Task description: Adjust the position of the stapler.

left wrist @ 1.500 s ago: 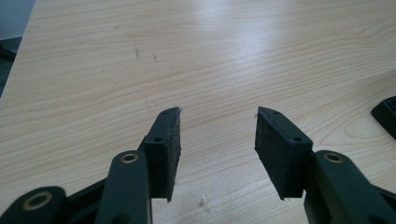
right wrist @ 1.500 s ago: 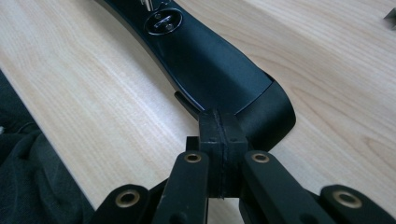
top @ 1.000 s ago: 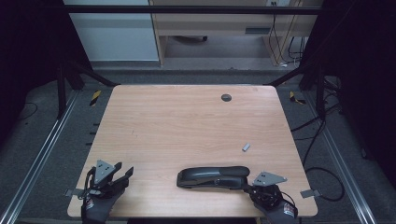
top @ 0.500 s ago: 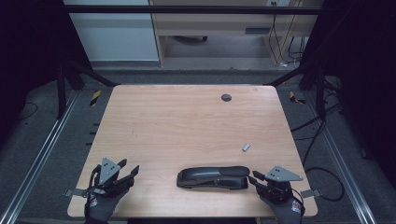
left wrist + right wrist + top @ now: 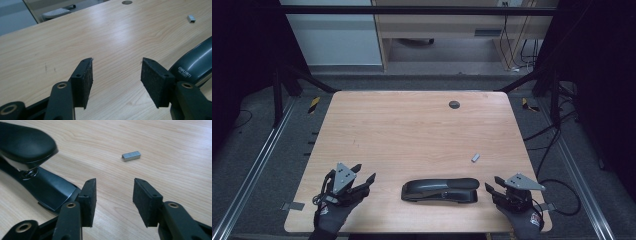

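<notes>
Stapler (image 5: 439, 190), judged rigid, fairly heavy and smooth-topped, is best gripped across its narrow body while both grippers' fingers (image 5: 89, 200) are held spread and empty.

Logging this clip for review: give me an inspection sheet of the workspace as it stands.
Surface: wooden table, bare, with a round grommet hole at the far edge.
Job's things: black stapler lying flat near the front edge; small strip of staples apart from it.
Clutter: nothing seen.
Grippers: left claw open, empty; right claw open, empty, by the stapler's end.
Cables: loose leads on the floor at right.
Surroundings: dark frame, rails, cabinet behind.
</notes>
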